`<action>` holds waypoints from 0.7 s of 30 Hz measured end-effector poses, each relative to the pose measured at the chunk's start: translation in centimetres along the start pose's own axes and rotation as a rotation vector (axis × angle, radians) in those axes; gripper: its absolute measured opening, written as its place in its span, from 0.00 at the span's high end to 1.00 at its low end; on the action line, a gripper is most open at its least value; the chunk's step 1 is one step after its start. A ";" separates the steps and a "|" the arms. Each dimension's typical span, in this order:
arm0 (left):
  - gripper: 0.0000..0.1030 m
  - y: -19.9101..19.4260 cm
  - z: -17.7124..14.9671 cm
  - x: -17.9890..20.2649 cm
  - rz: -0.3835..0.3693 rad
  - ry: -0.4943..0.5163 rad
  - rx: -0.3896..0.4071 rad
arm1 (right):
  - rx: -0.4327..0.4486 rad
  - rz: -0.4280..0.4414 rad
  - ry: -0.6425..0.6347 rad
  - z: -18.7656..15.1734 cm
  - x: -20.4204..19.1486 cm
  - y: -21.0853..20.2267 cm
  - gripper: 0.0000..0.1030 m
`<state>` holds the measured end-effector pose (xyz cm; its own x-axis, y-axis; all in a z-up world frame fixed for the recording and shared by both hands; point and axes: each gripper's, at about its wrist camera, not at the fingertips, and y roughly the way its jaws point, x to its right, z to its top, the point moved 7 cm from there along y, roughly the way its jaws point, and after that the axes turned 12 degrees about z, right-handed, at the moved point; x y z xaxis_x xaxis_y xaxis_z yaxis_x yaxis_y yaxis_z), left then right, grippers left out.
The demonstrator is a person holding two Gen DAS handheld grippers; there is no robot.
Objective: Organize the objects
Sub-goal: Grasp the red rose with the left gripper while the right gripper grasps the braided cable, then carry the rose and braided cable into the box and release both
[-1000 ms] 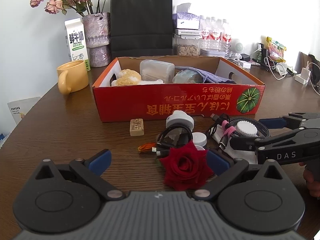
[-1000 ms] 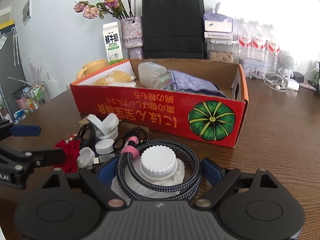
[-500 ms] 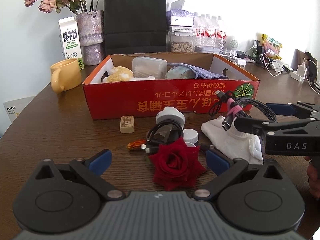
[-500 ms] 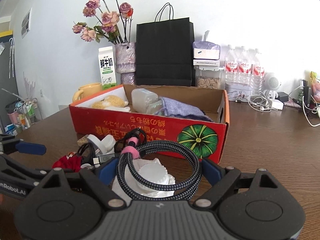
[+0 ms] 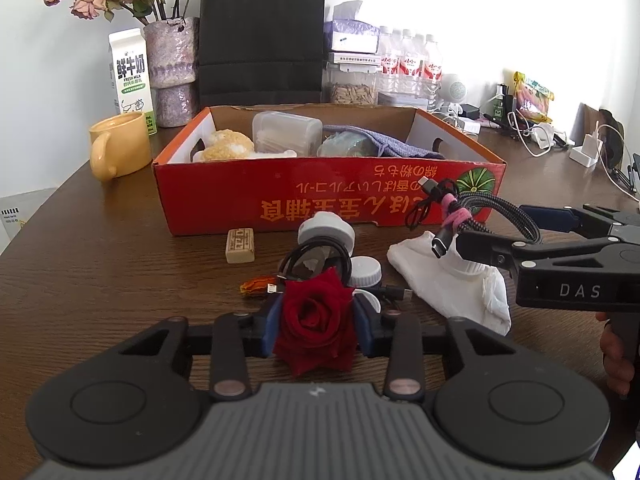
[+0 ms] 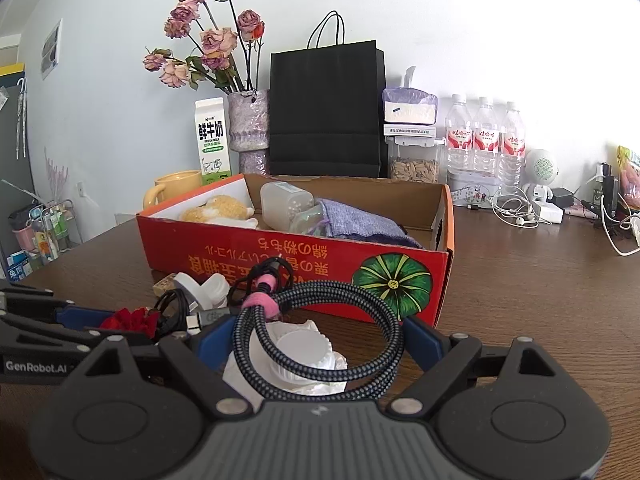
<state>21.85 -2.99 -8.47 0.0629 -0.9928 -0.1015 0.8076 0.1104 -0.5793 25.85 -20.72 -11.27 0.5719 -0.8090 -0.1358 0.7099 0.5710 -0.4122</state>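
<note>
A red rose (image 5: 312, 332) lies on the brown table just in front of me. My left gripper (image 5: 318, 316) is closing its jaws around it, and the blue pads touch its petals on both sides. My right gripper (image 6: 318, 336) is shut on a coiled braided cable (image 6: 384, 320) with a pink tie. In the left wrist view the right gripper (image 5: 496, 226) holds this cable (image 5: 500, 206) up in the air above a white cloth (image 5: 452, 284). A white cap (image 6: 304, 346) rests on that cloth. The open red cardboard box (image 5: 320, 200) stands behind.
A black cable bundle (image 5: 316, 256), white lids (image 5: 364, 270) and a small tan block (image 5: 240, 245) lie before the box. A yellow mug (image 5: 120, 144), milk carton (image 5: 130, 76), vase (image 5: 172, 68) and black bag (image 5: 262, 36) stand behind. Chargers and cords clutter the right side (image 5: 540, 136).
The left jaws went from wide open to closed in against the rose. The right gripper lifted the cable coil up off the cloth and cap.
</note>
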 end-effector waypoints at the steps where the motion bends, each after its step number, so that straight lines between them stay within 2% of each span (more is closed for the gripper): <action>1: 0.64 -0.1 0.0 -0.1 0.000 -0.001 0.001 | 0.001 -0.001 -0.001 0.0 0.0 0.0 0.14; 14: 0.66 -1.4 1.1 -1.6 0.015 -0.034 0.048 | 0.028 -0.016 -0.022 0.2 -0.5 -0.5 0.14; 21: 0.67 -2.1 2.8 -2.3 0.018 -0.047 0.107 | 0.051 -0.020 -0.039 0.5 -1.3 -0.4 0.14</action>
<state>21.69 -1.10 -4.77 0.1036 -0.9921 -0.0714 0.8641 0.1253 -0.4876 25.05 -19.80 -10.44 0.5725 -0.8147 -0.0922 0.7407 0.5621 -0.3680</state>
